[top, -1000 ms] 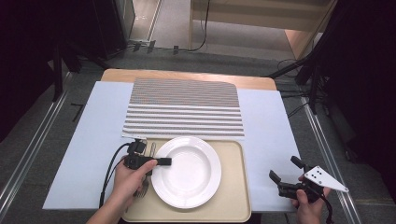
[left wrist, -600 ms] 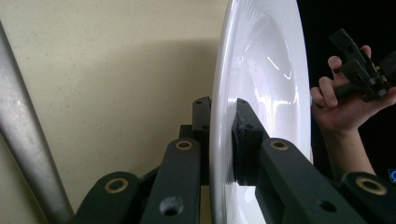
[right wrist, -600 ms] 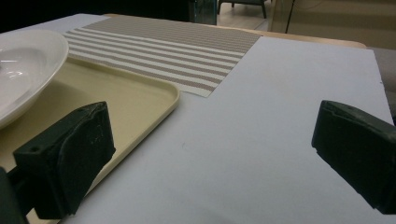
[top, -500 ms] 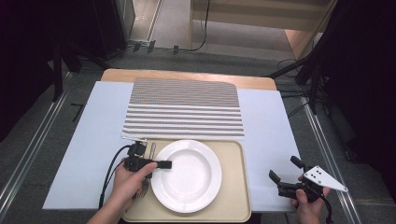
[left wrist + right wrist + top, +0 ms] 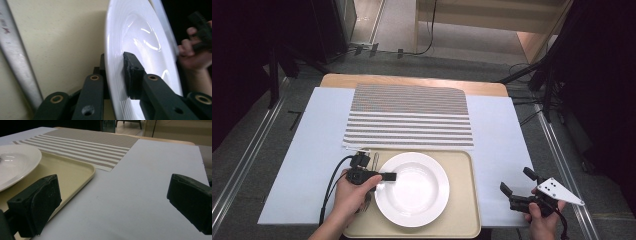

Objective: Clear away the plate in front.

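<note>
I find no legible text, label, brand, number or sign on anything in my views.

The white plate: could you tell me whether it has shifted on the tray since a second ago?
No. The white plate sits at the same spot on the tray, its far rim equally near the striped placemat. The left gripper holds its rim.

Showing as plain white plate (image 5: pixel 413 188), cream tray (image 5: pixel 462 210), brown-and-white striped placemat (image 5: pixel 408 116), pale blue table cover (image 5: pixel 312 150).
</note>
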Tool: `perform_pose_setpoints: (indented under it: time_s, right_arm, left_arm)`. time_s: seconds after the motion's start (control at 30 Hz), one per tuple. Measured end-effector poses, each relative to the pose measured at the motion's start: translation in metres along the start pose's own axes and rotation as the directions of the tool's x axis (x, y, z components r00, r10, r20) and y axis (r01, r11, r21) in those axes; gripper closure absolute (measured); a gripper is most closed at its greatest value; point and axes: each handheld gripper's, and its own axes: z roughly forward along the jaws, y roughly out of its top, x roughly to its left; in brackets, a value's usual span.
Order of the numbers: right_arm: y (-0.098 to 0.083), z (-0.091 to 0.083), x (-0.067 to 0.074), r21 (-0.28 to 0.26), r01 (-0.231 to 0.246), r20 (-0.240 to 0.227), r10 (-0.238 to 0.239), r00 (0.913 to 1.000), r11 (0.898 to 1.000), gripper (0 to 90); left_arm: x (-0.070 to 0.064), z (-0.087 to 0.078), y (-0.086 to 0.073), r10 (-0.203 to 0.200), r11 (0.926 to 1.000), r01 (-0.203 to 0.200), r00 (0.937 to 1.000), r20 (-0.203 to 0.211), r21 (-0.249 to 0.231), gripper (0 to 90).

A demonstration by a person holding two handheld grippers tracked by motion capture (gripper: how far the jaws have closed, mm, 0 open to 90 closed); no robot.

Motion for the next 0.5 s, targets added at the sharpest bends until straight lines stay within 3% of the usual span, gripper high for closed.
perform_pose_setpoints:
  time_s: [0.07,0.1,0.13,0.27,0.33,0.37,0.43,0.5]
  right_arm:
    - [0.000,0.000,-0.001,0.002,-0.001,0.001,0.001,1.0000,1.000,0.0]
    - [0.000,0.000,-0.001,0.002,-0.001,0.001,0.001,1.0000,1.000,0.0]
    - [-0.001,0.000,-0.001,0.001,-0.003,0.001,0.003,1.0000,1.000,0.0]
    - [-0.001,0.000,-0.001,0.002,0.001,0.003,-0.001,1.0000,1.000,0.0]
    - [-0.001,0.001,-0.001,0.003,-0.003,0.003,0.003,1.0000,1.000,0.0]
    - [-0.001,0.001,-0.001,0.003,-0.002,0.005,0.002,1.0000,1.000,0.0]
    - [-0.001,0.002,0.000,0.006,-0.003,0.005,0.003,1.0000,1.000,0.0]
    - [-0.001,0.003,0.001,0.007,0.001,0.004,-0.001,1.0000,1.000,0.0]
  left_arm:
    - [-0.004,0.000,0.000,0.040,0.9992,-0.040,0.9974,-0.060,-0.002,75.2]
    - [-0.004,0.000,0.000,0.040,0.9992,-0.040,0.9974,-0.060,-0.002,73.6]
    - [-0.005,-0.003,-0.001,0.067,0.9975,-0.069,0.9921,-0.106,-0.017,70.7]
    - [-0.006,-0.011,-0.001,0.093,0.9937,-0.099,0.9890,-0.115,-0.052,65.4]
    - [-0.009,-0.015,-0.002,0.125,0.9887,-0.135,0.9824,-0.139,-0.065,64.4]
    - [-0.011,-0.019,-0.004,0.152,0.9824,-0.165,0.9787,-0.138,-0.088,61.1]
    - [-0.011,-0.020,-0.004,0.164,0.9799,-0.178,0.9761,-0.143,-0.090,59.3]
    - [-0.010,-0.026,-0.006,0.179,0.9713,-0.200,0.9707,-0.160,-0.128,56.3]
